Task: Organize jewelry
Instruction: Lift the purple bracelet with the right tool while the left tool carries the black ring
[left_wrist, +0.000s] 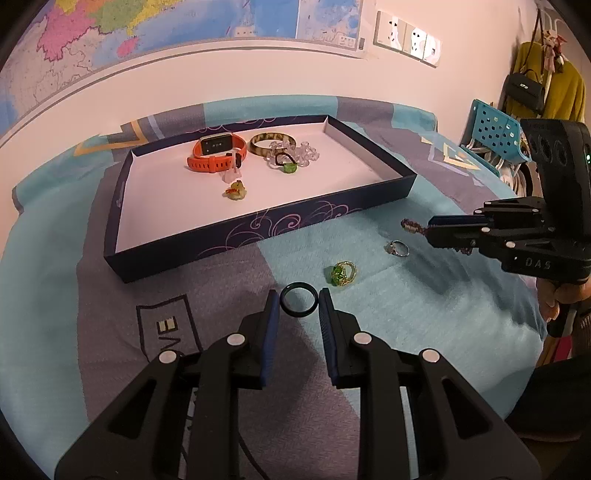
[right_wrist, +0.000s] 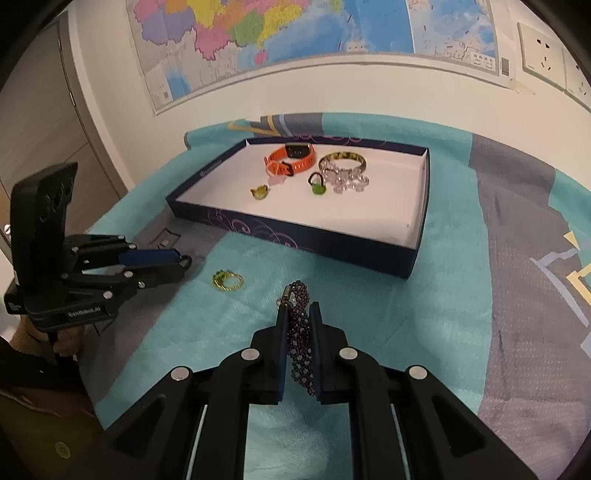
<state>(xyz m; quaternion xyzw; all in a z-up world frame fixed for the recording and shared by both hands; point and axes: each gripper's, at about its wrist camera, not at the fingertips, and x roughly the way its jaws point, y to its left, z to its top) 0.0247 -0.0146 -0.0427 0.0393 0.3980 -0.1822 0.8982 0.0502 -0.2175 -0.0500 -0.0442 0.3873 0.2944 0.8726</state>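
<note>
White wall (left_wrist: 258, 77) behind the work surface carried a large coloured map (right_wrist: 295, 33) with a pale border. White sockets (left_wrist: 406, 38) sat to the map's right. Surface was covered by a teal and grey blanket (left_wrist: 369, 314). A blue perforated chair (left_wrist: 495, 129) stood at the right, beside hanging yellow clothes (left_wrist: 561, 88) and a black bag (left_wrist: 524, 90). Grey panelled door (right_wrist: 48, 140) at the left. Lighting was warm, indoor.

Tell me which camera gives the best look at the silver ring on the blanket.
The left wrist view: the silver ring lies unobstructed on the blanket, below the right gripper. In the right wrist view, only a sliver peeks out beside the beaded bracelet held there.
</note>
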